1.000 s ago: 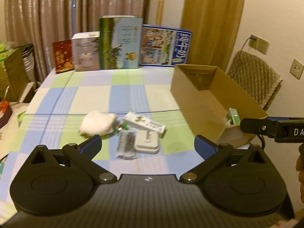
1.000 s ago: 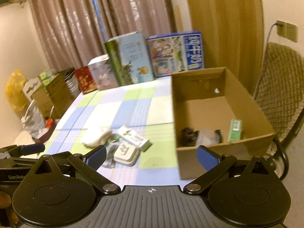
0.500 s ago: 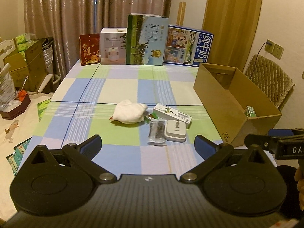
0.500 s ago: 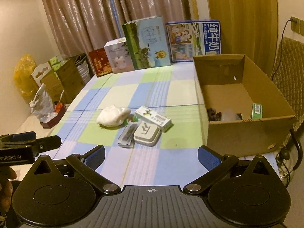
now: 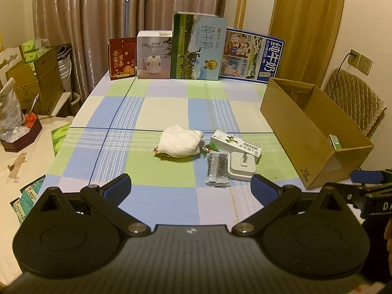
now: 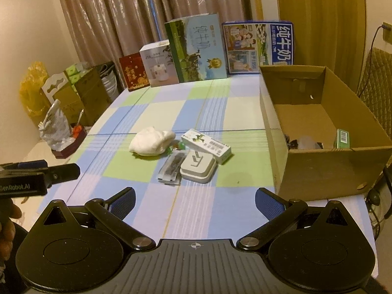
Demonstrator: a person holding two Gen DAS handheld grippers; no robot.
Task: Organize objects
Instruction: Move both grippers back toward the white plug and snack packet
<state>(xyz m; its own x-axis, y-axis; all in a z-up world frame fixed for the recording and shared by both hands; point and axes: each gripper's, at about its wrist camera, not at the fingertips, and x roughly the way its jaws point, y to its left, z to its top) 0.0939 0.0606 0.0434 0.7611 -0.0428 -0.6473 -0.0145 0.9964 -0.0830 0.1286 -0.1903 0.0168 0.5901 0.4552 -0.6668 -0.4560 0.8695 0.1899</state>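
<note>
Grippers: left gripper (image 5: 190, 184), right gripper (image 6: 195, 199), both gaping, grasping nothing.
Ahead: one soft white cloth bundle (image 5: 180, 144); one rigid cardboard box (image 6: 325, 161).

A room in a home, likely a dining area. The surface (image 5: 161, 103) wears a checked blue, green and cream cloth; long curtains (image 5: 80, 24) hang at 12 o'clock behind a row of milk cartons and gift boxes (image 5: 198, 46). A quilted chair (image 5: 355, 98) stands at 2 o'clock beneath wall sockets (image 5: 361, 60); household boxes (image 5: 36, 78) crowd 9 o'clock.
</note>
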